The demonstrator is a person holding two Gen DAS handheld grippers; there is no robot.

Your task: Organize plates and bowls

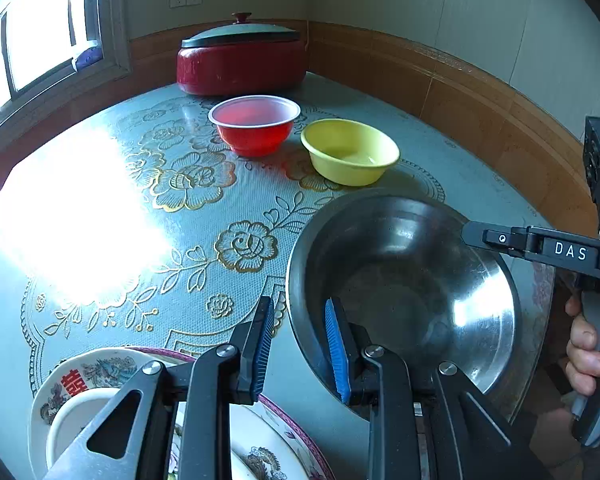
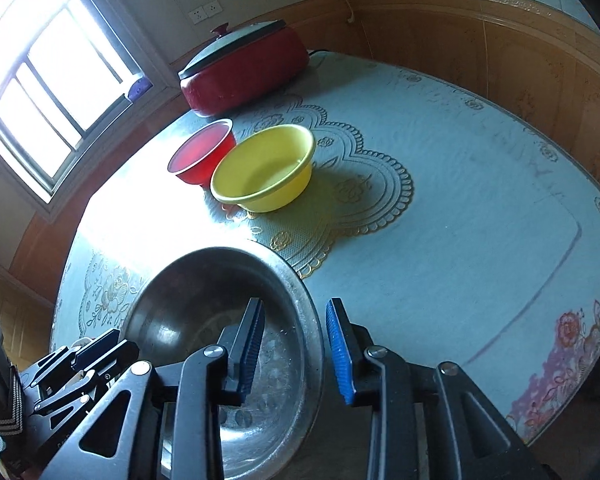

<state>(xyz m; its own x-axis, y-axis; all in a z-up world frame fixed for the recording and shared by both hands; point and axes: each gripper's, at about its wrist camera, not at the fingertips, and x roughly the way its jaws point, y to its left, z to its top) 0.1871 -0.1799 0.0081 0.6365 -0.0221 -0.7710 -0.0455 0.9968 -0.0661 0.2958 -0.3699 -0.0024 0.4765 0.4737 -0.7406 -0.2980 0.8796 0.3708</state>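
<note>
Three bowls sit on our worktop (image 2: 460,200): a steel bowl (image 1: 400,280) nearest us, a yellow bowl (image 1: 350,152) and a red bowl (image 1: 256,126) side by side beyond it. Our left hand-held gripper (image 1: 298,346) straddles the steel bowl's near rim, one pad inside and one outside, with gaps showing, so released. Our right hand-held gripper (image 2: 294,348) straddles the opposite rim the same way, its jaws parted and not pressing. Patterned plates (image 1: 100,376) lie stacked beneath the left one. A red lidded pot (image 1: 240,60) stands by the wall.
</note>
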